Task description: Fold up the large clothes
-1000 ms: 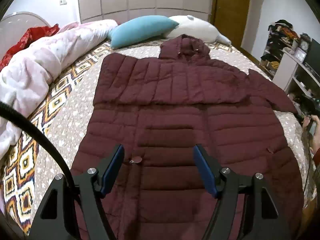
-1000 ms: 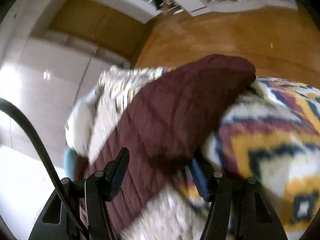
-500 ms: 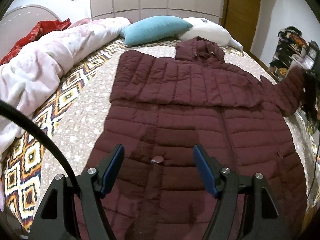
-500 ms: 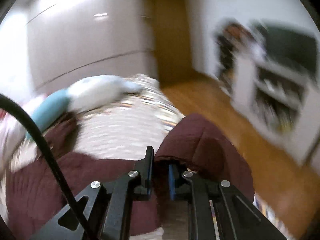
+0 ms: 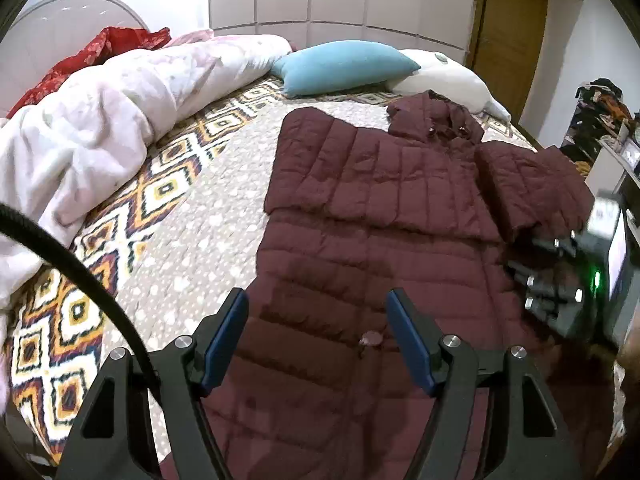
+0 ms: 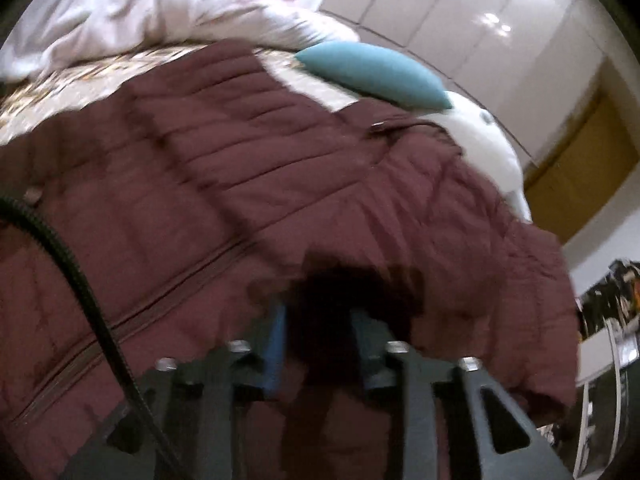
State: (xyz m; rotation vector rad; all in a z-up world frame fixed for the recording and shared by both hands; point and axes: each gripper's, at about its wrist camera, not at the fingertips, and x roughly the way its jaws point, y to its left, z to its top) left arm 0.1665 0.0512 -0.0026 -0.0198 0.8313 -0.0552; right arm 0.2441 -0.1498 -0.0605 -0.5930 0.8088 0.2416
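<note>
A maroon quilted hooded coat (image 5: 360, 208) lies flat on the patterned bedspread (image 5: 192, 184), hood toward the pillows, its left sleeve folded across the chest. My left gripper (image 5: 316, 336) is open and empty, hovering over the coat's lower front. My right gripper (image 5: 560, 276) sits at the coat's right side, where the right sleeve (image 5: 528, 184) is folded inward over the body. In the blurred right wrist view the right gripper (image 6: 320, 344) has its jaws partly apart around the sleeve cuff (image 6: 332, 288).
A white and pink duvet (image 5: 92, 136) with a red cloth (image 5: 100, 48) lies along the bed's left side. A teal pillow (image 5: 344, 64) and a white pillow (image 5: 444, 80) sit at the head. Shelves with clutter (image 5: 600, 120) stand right of the bed.
My right gripper closed on the right sleeve cuff, lifted it from the bed's edge and carried it left over the coat's body. Its jaws now look wider. My left gripper drifted slightly.
</note>
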